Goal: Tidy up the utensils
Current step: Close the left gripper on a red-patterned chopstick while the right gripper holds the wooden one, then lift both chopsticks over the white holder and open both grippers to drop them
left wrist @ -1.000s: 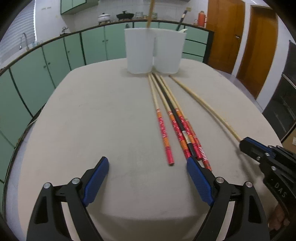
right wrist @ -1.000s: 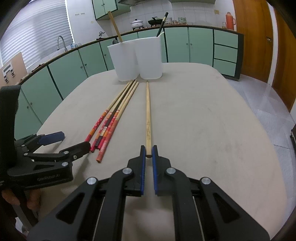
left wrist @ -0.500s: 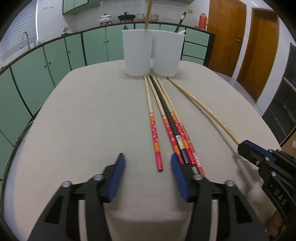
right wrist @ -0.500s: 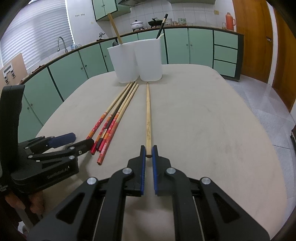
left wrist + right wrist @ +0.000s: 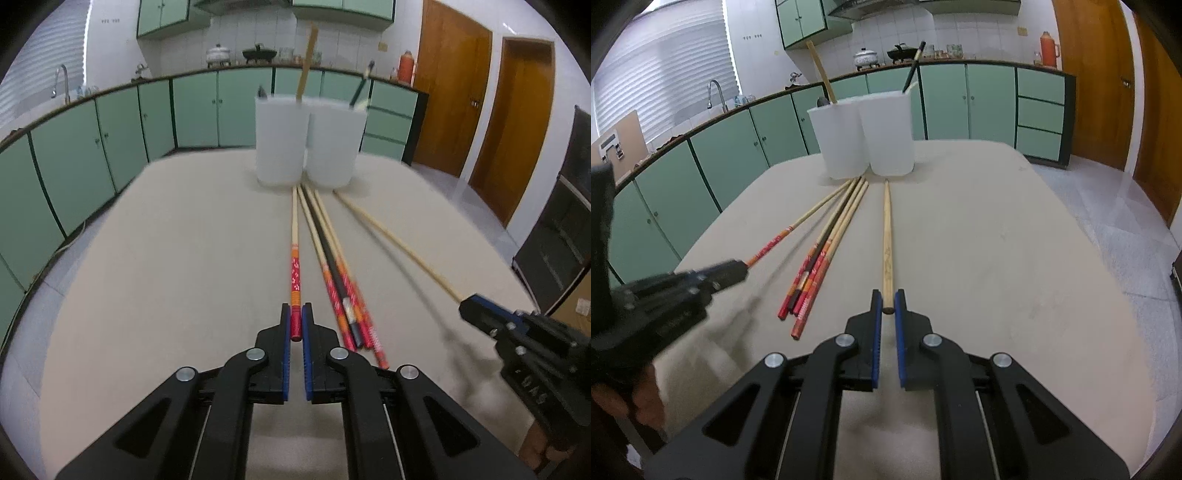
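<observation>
A red-ended chopstick (image 5: 295, 280) is clamped at its near end by the left gripper (image 5: 296, 325); a plain wooden chopstick (image 5: 887, 243) is clamped likewise by the right gripper (image 5: 887, 308). A chopstick bundle (image 5: 341, 291) lies between them on the beige table (image 5: 166, 277), pointing toward two white containers (image 5: 306, 142)

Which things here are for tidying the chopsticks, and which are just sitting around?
For the job: red chopstick in the left gripper; plain chopstick in the right gripper; chopstick bundle on the table; two white cups.

Just around: pots and flask on the counter, tap, cupboards, doors.
</observation>
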A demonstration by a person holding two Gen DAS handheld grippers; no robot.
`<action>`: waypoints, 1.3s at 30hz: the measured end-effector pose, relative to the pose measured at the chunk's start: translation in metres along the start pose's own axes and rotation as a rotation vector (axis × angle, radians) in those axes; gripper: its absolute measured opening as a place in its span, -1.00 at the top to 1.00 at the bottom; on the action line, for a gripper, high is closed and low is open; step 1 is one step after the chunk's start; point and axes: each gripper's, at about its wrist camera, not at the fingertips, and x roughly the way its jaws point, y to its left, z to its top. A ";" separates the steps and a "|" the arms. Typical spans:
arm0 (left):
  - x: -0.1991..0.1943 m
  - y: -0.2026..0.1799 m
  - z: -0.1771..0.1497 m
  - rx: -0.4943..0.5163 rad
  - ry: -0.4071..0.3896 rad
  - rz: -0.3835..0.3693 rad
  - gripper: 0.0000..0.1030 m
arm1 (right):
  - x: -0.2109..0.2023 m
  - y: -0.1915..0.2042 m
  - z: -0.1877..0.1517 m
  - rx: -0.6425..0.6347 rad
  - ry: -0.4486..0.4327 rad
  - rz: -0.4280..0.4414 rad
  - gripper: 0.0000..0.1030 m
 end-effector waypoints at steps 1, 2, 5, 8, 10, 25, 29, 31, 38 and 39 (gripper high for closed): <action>-0.005 0.001 0.005 -0.001 -0.018 0.000 0.89 | -0.002 0.000 0.002 -0.001 -0.008 0.002 0.88; -0.011 0.002 0.009 -0.002 -0.037 0.002 0.89 | -0.006 -0.001 0.006 0.002 -0.019 0.006 0.88; -0.030 0.005 0.025 -0.007 -0.101 0.009 0.89 | -0.013 -0.004 0.016 0.007 -0.047 0.007 0.88; -0.043 0.007 0.038 -0.012 -0.148 0.010 0.89 | -0.023 -0.008 0.028 0.011 -0.077 0.014 0.88; -0.049 0.008 0.047 -0.013 -0.174 0.008 0.89 | -0.029 -0.009 0.037 0.011 -0.095 0.021 0.88; -0.077 0.005 0.123 0.027 -0.306 -0.034 0.89 | -0.067 -0.015 0.148 -0.025 -0.195 0.141 0.88; -0.081 0.004 0.139 0.044 -0.309 -0.042 0.89 | -0.064 -0.014 0.175 -0.049 -0.159 0.177 0.88; -0.083 0.004 0.143 0.049 -0.307 -0.052 0.89 | -0.064 -0.013 0.184 -0.052 -0.145 0.199 0.88; -0.092 0.011 0.155 0.037 -0.318 -0.079 0.89 | -0.070 -0.013 0.208 -0.089 -0.150 0.222 0.88; -0.094 0.013 0.158 0.033 -0.323 -0.082 0.89 | -0.071 -0.013 0.212 -0.089 -0.153 0.226 0.88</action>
